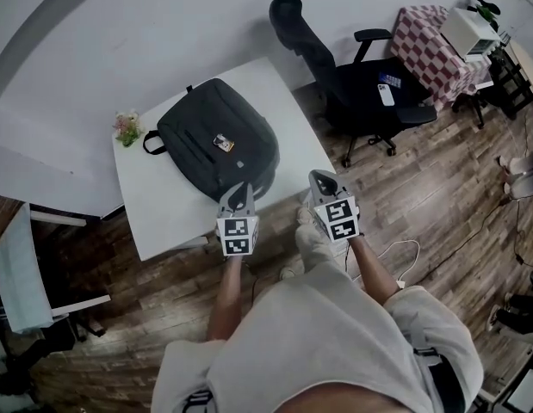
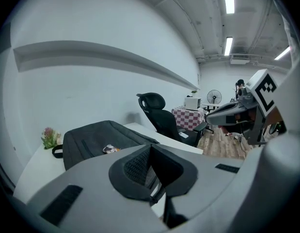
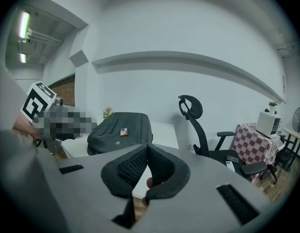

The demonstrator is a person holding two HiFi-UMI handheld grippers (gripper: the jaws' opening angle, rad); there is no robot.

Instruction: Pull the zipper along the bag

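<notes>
A black backpack (image 1: 216,140) lies flat on the white table (image 1: 158,205), with a small tag (image 1: 221,143) on its top face. My left gripper (image 1: 244,188) hovers at the table's near edge, just short of the bag's near corner, shut and empty. My right gripper (image 1: 319,177) is held off the table's near right corner, apart from the bag, also shut with nothing in it. The left gripper view shows the bag (image 2: 99,140) beyond its closed jaws (image 2: 150,148). In the right gripper view the bag (image 3: 121,130) lies farther off behind the closed jaws (image 3: 146,150).
A small pot of flowers (image 1: 127,127) stands at the table's far left corner beside the bag's handle. A black office chair (image 1: 352,84) is to the right of the table, and a checkered table (image 1: 434,46) with a white box behind it. The floor is wood.
</notes>
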